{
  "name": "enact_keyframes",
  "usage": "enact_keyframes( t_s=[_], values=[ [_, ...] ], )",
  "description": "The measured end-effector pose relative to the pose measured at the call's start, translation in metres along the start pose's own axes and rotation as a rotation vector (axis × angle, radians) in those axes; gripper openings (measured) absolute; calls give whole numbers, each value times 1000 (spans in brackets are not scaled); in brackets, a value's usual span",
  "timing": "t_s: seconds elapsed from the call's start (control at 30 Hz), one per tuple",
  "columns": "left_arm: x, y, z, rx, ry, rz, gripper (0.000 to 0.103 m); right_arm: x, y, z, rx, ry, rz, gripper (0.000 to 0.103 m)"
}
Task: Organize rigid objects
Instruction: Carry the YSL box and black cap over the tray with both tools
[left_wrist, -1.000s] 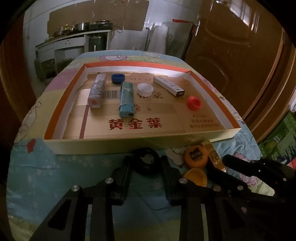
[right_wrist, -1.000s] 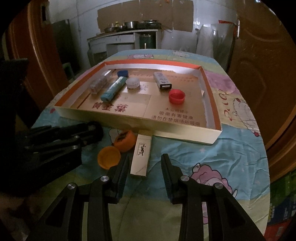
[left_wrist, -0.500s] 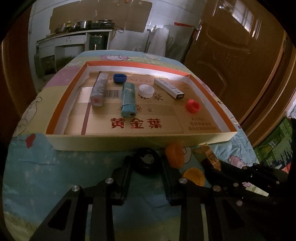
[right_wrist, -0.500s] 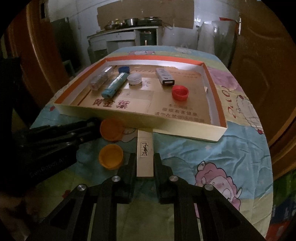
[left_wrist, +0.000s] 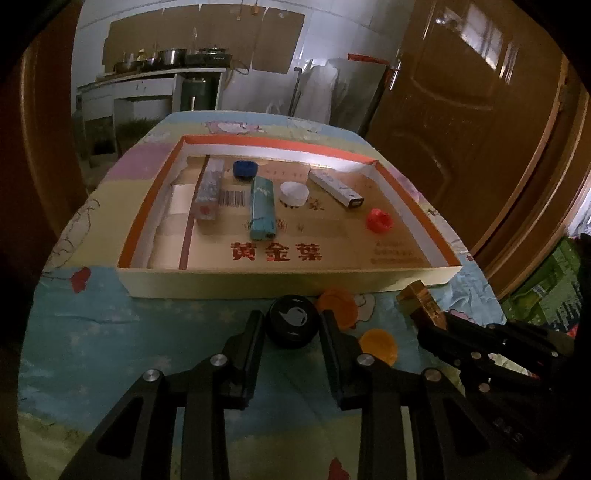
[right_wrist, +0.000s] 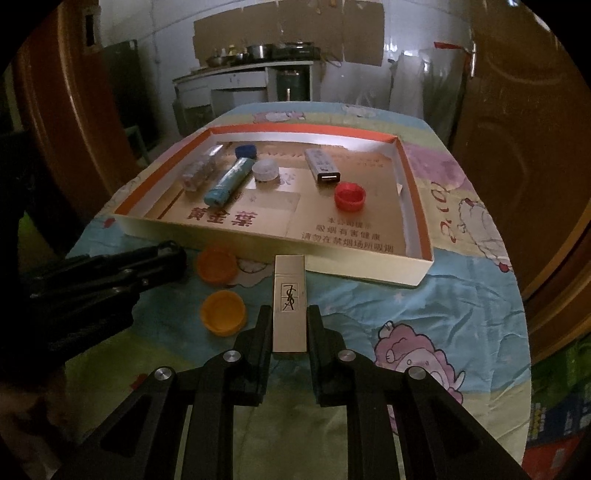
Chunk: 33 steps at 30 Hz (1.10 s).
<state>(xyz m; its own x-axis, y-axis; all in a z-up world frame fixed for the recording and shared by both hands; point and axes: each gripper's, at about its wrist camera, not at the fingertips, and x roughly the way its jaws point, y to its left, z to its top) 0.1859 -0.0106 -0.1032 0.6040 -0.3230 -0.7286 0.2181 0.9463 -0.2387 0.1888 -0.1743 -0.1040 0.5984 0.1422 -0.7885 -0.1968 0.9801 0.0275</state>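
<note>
My left gripper (left_wrist: 292, 320) is shut on a round black cap (left_wrist: 293, 322), just in front of the shallow cardboard tray (left_wrist: 288, 284). My right gripper (right_wrist: 290, 317) is shut on a gold rectangular case (right_wrist: 290, 308) with a black logo, its far end near the tray's front wall (right_wrist: 347, 267). The case also shows in the left wrist view (left_wrist: 423, 301). Two orange caps (right_wrist: 217, 264) (right_wrist: 222, 312) lie on the cloth between the grippers. Inside the tray lie a teal lighter (left_wrist: 262, 206), a clear lighter (left_wrist: 209, 194), a white case (left_wrist: 335, 188), and blue (left_wrist: 245, 168), white (left_wrist: 293, 192) and red (left_wrist: 379, 220) caps.
The tray sits on a table covered by a cartoon-print cloth (right_wrist: 424, 306). A brown wooden door (left_wrist: 461, 110) stands to the right. A kitchen counter with pots (left_wrist: 162, 74) is beyond the table's far end.
My right gripper has shut on the gold case and raised it a little. My left gripper keeps its hold on the black cap and has lifted slightly; one orange cap has shifted left.
</note>
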Motion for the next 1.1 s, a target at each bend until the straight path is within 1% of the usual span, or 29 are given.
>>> enact_keyframes(
  t_s=[0.23,0.5,0.83,1.1],
  values=[
    [-15,-5,7,15,-34,-9,31,-10,4,5,-12,-27,-1,18],
    [-28,-16,28,47,-77,-20,31,-22,1,19,-13,-71,-7,18],
    [-31,-30,57,63,-121,-33,31,-32,-8,46,-20,-127,-30,18],
    [-24,-39,76,71,-130,-43,31,-31,-21,60,-8,-151,-47,18]
  ],
)
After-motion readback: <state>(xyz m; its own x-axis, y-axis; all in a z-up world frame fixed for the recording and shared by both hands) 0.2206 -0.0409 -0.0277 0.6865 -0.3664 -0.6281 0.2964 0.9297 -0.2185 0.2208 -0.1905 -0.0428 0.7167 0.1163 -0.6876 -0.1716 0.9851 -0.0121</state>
